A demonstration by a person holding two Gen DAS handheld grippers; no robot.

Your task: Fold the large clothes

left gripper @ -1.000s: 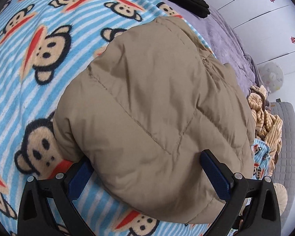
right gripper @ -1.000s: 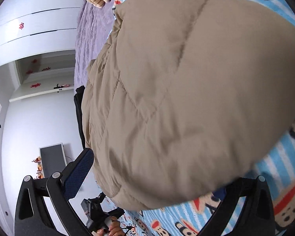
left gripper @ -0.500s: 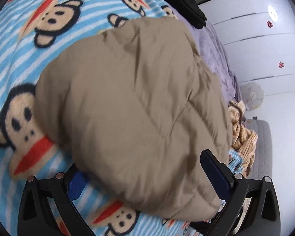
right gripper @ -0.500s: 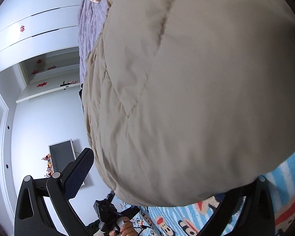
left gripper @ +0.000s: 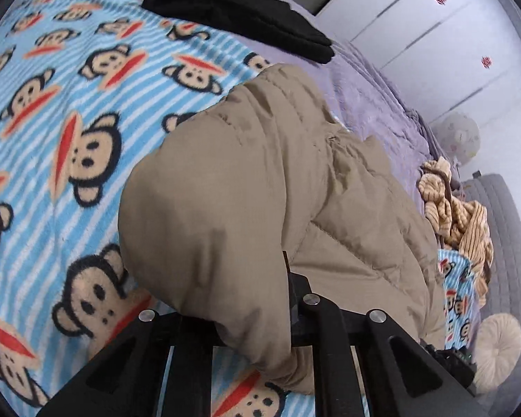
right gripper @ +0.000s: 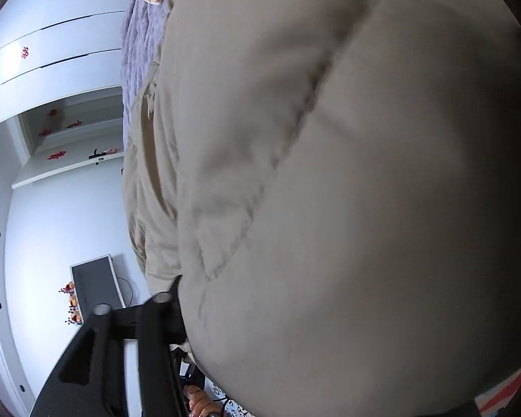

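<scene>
Fingers of the left gripper [left gripper: 260, 316] have just been closing and now pinch a puffy fold at the near edge of a tan quilted down jacket [left gripper: 267, 187]; the fabric bulges up between the black finger frames and hides the pads. On the right gripper [right gripper: 295, 340] the fingers have also just been closing, with the same jacket [right gripper: 330, 173] between them. Only its left finger [right gripper: 163, 309] shows, pressed against the padded cloth, while the other is buried under the fabric, so a firm grip cannot be confirmed from that view.

Seen from the left wrist, the jacket lies in a thick mound on a bed covered by a blue-and-white striped fleece blanket [left gripper: 69, 121] printed with cartoon monkey faces. A folded black garment [left gripper: 239, 17] rests at the far end of the bed, apart from the jacket. A lilac plush cover [left gripper: 375, 104] lies beyond the jacket, and a crumpled beige striped garment [left gripper: 462, 215] sits at the right edge of the bed. White wardrobe doors [left gripper: 451, 34] stand behind.

Seen from the right wrist, the jacket fills nearly the whole frame, very close to the lens. White cabinets [right gripper: 52, 52] and a dark screen [right gripper: 95, 285] show at the left.
</scene>
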